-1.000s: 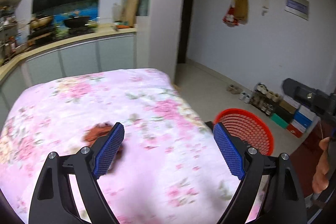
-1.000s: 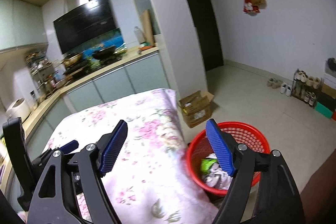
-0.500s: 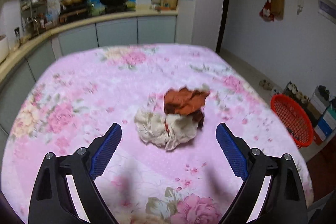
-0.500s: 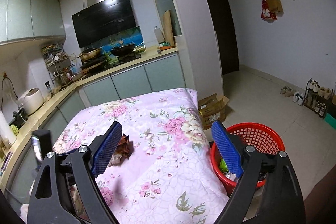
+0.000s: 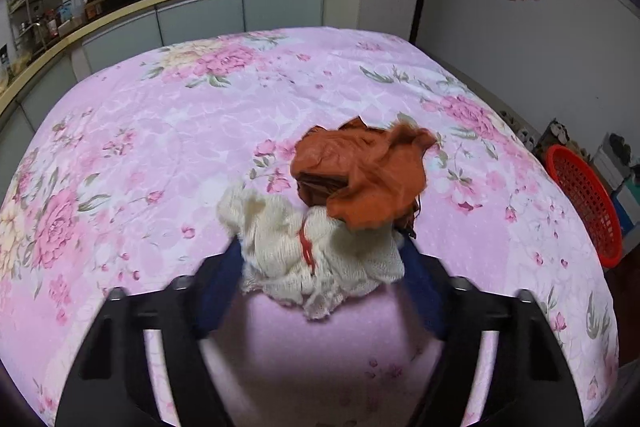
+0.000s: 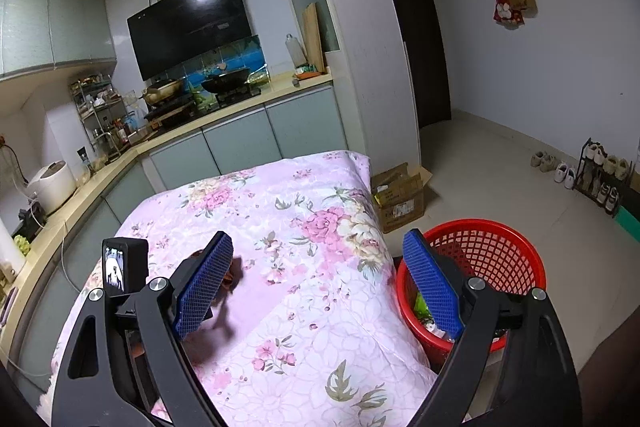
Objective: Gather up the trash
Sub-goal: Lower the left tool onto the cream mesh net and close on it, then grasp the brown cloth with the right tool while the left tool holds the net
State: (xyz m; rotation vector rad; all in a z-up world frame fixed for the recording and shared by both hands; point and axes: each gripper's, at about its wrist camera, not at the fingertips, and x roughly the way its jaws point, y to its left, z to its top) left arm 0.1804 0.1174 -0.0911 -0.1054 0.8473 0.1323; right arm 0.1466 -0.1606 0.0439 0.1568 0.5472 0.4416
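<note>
On the pink floral cloth of the table [image 5: 160, 147] lies a cream knitted rag [image 5: 288, 251] with a crumpled orange-brown wad [image 5: 360, 171] resting on its far side. My left gripper [image 5: 322, 251] points down at the rag, its jaws closing with the rag between them; the rag hides the fingertips. My right gripper [image 6: 318, 239] hovers open and empty over the table's right edge. A dark bit of the wad [image 6: 235, 273] peeks past its left finger. The red mesh basket [image 6: 488, 255] stands on the floor to the right, with trash inside.
A cardboard box [image 6: 400, 195] sits on the floor beyond the basket, near the table's far corner. A shoe rack [image 6: 600, 179] lines the right wall. Behind the table runs the kitchen counter [image 6: 240, 107] with a wok and pans.
The left gripper swung from the table's right edge to the rag pile, dropped onto it, and its jaws narrowed around the cream rag. The right gripper hardly moved; its view tilted up slightly.
</note>
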